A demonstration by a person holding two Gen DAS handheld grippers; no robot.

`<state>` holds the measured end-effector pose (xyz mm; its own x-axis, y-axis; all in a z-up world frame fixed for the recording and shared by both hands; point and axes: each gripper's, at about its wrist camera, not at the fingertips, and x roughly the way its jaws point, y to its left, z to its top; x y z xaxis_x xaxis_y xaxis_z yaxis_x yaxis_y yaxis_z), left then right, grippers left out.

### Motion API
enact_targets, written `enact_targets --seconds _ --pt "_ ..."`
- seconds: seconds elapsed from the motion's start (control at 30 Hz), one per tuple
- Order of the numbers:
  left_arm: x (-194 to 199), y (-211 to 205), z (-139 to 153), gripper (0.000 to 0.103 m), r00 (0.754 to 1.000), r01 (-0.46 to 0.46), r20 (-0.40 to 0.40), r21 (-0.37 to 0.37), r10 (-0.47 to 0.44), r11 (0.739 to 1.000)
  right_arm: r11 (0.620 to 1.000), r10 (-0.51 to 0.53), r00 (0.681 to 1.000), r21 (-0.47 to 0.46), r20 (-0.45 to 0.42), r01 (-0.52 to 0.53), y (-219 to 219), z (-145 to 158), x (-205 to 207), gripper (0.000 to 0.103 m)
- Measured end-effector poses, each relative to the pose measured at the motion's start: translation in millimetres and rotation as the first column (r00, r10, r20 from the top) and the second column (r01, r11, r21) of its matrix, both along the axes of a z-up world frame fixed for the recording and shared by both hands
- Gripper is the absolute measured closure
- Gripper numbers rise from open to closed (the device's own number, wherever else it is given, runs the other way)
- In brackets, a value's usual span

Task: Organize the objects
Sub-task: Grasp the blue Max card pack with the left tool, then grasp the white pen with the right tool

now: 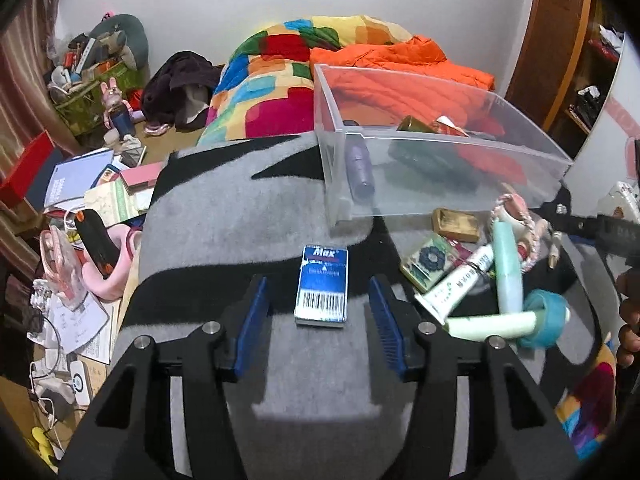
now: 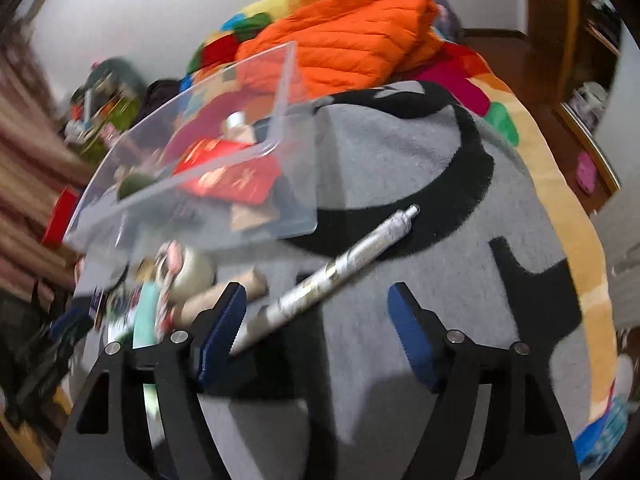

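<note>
The left wrist camera sits low behind its tongs [image 1: 318, 308], looking along the grey and black blanket [image 1: 224, 216] toward the far white wall, close over a blue box [image 1: 322, 286], with the clear bin [image 1: 440, 168] ahead to the right. The right wrist camera, tilted and blurred, looks past its own tongs [image 2: 318, 320] from close above the same blanket [image 2: 400, 160], bin [image 2: 192, 184] to its left. Both views share the bin, the blanket and the orange jacket [image 1: 400, 68] [image 2: 344, 40] behind.

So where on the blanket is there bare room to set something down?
Free: grey blanket left of the blue box, below the clear bin; also right of the pen. Crowded: the pile of tubes right of the box.
</note>
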<state>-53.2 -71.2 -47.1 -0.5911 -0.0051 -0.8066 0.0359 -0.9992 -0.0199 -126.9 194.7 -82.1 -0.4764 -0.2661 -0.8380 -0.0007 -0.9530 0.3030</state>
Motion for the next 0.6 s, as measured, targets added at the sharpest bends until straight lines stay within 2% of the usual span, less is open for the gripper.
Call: enact_targets --seconds 0.1,0.17,0.2,0.23,0.27,0.33,0.47,0.57,0.6 --pt "-8 5 -15 0.052 0.999 0.007 0.033 -0.011 -0.007 1.0 0.998 -0.032 0.999 0.056 -0.025 0.033 -8 -1 -6 0.033" --pt "-4 7 -16 0.055 1.0 0.006 0.001 -0.029 -0.006 1.0 0.996 -0.026 0.999 0.08 -0.039 0.029 -11 -1 -6 0.036" --pt "-1 8 -15 0.058 1.0 0.007 -0.007 -0.028 -0.007 1.0 0.996 -0.028 0.999 0.084 -0.046 0.032 -9 -1 -4 0.052" --pt "1 8 -15 0.064 1.0 0.009 -0.009 -0.022 -0.009 1.0 0.993 -0.033 0.999 0.112 -0.043 0.038 -9 -1 -2 0.06" --pt "2 8 -15 0.067 1.0 0.008 -0.01 -0.017 -0.008 1.0 0.988 -0.028 0.998 0.149 -0.054 0.036 -8 -1 0 0.064" --pt "6 5 -14 0.076 1.0 0.001 -0.009 -0.008 -0.001 1.0 0.99 -0.002 0.998 0.137 -0.058 0.01 -1 0 5 0.067" --pt "17 -3 -11 0.076 1.0 -0.009 -0.014 0.03 0.01 1.0 0.99 0.029 0.998 0.142 -0.047 -0.022 9 6 12 0.076" --pt "28 -5 -10 0.076 1.0 -0.008 -0.018 0.048 0.008 0.999 0.974 0.082 0.995 0.215 -0.047 -0.071 9 13 23 0.092" --pt "31 -5 -9 0.076 1.0 -0.004 -0.018 0.048 0.005 0.999 0.971 0.098 0.994 0.225 -0.044 -0.086 11 14 25 0.092"
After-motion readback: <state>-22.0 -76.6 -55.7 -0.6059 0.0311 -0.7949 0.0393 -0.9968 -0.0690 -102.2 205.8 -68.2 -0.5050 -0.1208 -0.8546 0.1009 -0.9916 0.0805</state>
